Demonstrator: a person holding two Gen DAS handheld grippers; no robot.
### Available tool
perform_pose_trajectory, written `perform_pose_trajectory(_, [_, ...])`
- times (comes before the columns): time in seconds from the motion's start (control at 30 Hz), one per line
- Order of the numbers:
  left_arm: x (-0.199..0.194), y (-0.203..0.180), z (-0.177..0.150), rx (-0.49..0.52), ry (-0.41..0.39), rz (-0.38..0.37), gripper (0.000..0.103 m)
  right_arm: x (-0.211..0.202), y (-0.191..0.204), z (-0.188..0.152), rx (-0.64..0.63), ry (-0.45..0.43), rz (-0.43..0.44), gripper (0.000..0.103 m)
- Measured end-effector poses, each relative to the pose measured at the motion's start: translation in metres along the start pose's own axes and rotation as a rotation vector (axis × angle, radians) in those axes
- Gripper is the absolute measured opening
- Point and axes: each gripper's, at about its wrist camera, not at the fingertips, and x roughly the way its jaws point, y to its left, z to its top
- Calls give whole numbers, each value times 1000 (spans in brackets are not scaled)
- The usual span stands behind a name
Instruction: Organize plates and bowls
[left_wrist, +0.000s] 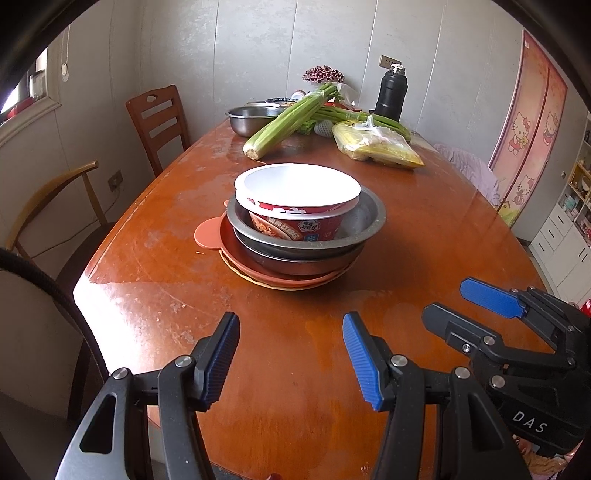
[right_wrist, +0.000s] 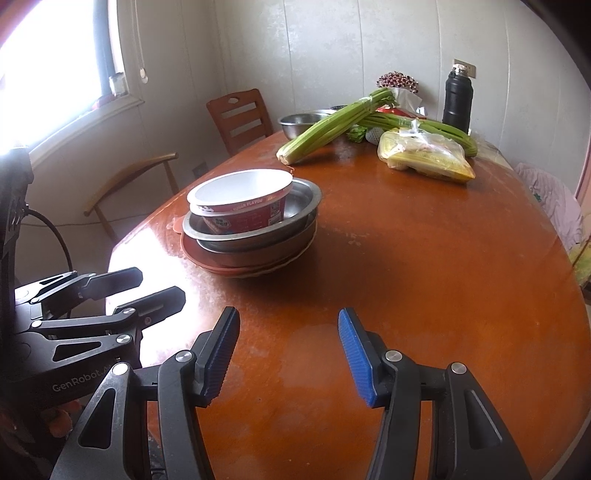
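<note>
A stack stands mid-table: a red-and-white paper noodle bowl (left_wrist: 297, 197) sits in a steel bowl (left_wrist: 364, 218), on a second steel bowl (left_wrist: 295, 260), on an orange plate (left_wrist: 208, 232). The stack also shows in the right wrist view, with the noodle bowl (right_wrist: 240, 201) on top of the steel bowl (right_wrist: 303, 201). My left gripper (left_wrist: 290, 338) is open and empty, short of the stack. My right gripper (right_wrist: 288, 334) is open and empty, to the stack's right. Each gripper shows in the other's view: the right gripper (left_wrist: 476, 306) and the left gripper (right_wrist: 159, 288).
At the table's far end lie another steel bowl (left_wrist: 251, 120), celery bunches (left_wrist: 291, 116), a bag of yellow food (left_wrist: 376, 146), a black flask (left_wrist: 391, 94) and flowers (left_wrist: 323, 75). Wooden chairs (left_wrist: 159, 122) stand at the left. The wooden table (left_wrist: 147, 288) has its near-left edge close by.
</note>
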Motion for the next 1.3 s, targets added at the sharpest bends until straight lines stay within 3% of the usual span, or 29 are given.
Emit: perform_pose_trajectory(1.3, [9, 4, -7, 19, 24, 37, 58, 5, -3, -9, 31, 23, -23, 58])
